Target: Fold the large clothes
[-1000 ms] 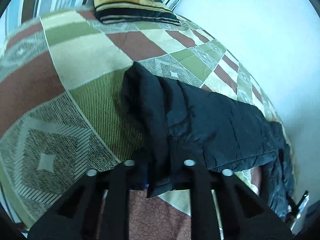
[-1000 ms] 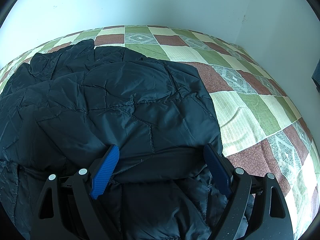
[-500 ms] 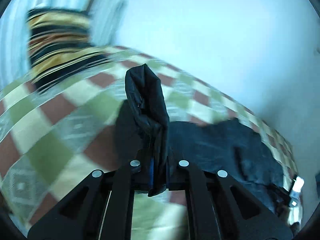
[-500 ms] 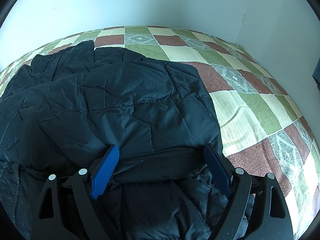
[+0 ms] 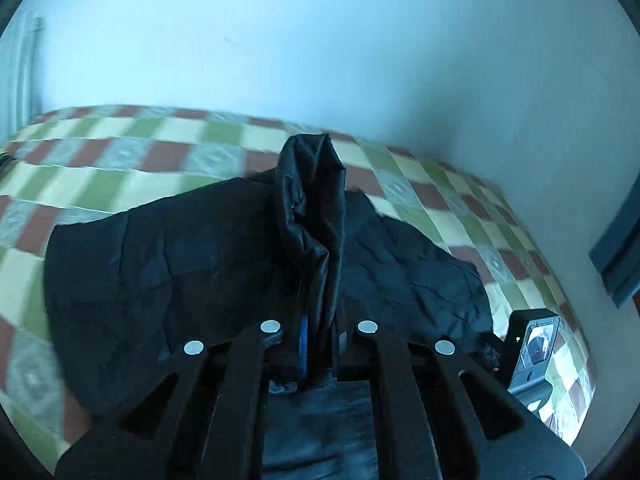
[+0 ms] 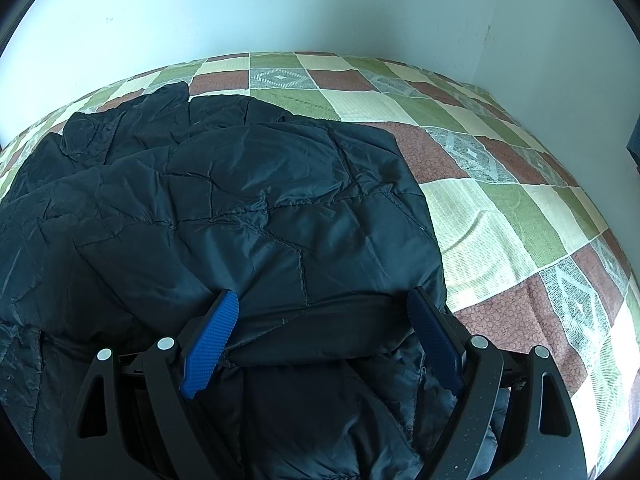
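Observation:
A large black quilted jacket (image 6: 248, 216) lies on the checkered bedspread (image 6: 500, 216). My left gripper (image 5: 318, 340) is shut on a bunched fold of the jacket (image 5: 316, 204), which stands up from between its fingers above the rest of the jacket (image 5: 160, 264). My right gripper (image 6: 324, 332) is open, its blue pads (image 6: 212, 336) resting either side of the jacket's near folded edge. The right gripper's body (image 5: 532, 344) shows at the right of the left wrist view.
Pale walls (image 6: 280, 8) meet in a corner behind the bed. The bedspread (image 5: 120, 160) lies bare to the left and beyond the jacket, and to its right in the right wrist view. A dark blue object (image 5: 620, 256) sits on the right wall.
My left gripper has lifted the jacket fold and swung it right, over the jacket body; the striped pillow has left its view. The right gripper has stayed put, open.

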`<state>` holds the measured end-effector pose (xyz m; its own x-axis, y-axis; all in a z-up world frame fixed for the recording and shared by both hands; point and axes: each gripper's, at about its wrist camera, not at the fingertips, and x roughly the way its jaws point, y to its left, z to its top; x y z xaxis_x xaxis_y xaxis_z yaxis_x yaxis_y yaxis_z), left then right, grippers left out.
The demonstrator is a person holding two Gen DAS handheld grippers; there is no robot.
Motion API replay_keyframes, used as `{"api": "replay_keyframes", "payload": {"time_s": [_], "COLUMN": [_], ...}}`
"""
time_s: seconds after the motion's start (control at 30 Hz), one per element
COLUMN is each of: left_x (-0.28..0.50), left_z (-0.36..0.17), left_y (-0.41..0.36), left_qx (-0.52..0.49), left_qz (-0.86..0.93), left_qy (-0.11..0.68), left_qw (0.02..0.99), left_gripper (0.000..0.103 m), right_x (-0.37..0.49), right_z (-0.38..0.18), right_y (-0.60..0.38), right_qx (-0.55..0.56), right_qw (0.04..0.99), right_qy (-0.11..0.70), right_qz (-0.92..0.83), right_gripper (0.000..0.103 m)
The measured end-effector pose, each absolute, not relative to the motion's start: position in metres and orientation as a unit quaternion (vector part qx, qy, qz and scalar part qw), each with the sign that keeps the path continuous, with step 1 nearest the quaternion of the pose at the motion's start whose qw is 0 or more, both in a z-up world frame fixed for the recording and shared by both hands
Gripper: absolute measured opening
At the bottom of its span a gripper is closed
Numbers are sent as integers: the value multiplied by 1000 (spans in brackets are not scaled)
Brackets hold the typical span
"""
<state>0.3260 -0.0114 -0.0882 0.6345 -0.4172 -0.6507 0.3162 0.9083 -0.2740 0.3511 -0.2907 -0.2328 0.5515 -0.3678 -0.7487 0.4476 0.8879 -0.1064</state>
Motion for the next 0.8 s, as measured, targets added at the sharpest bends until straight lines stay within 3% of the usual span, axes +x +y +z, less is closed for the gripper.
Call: {"api": "replay_keyframes", "payload": {"time_s": [0.47,0.53,0.6,0.8], "left_x": [341,337,329,311], "left_z": [-161,-155,-141,-108], "left_y": [-148,-150,-143,-86], "left_qx": [-21,-20,-30,-39], "left_qz": [-279,-279,-282,-246], "left_qy": [455,443,430,390], "left_qw": [846,852,857,887], "left_gripper": [10,23,55,57], "right_x": [348,347,347,347], "right_z": [-233,-233,-233,-232], "right_y": [-293,-294,-294,-297], "right_qx": [60,60,60,68], "right_qw": [881,881,881,882], "right_qy": [411,411,411,411], "right_qz": [-226,-225,-225,-221], "right_gripper": [85,85,85,85]}}
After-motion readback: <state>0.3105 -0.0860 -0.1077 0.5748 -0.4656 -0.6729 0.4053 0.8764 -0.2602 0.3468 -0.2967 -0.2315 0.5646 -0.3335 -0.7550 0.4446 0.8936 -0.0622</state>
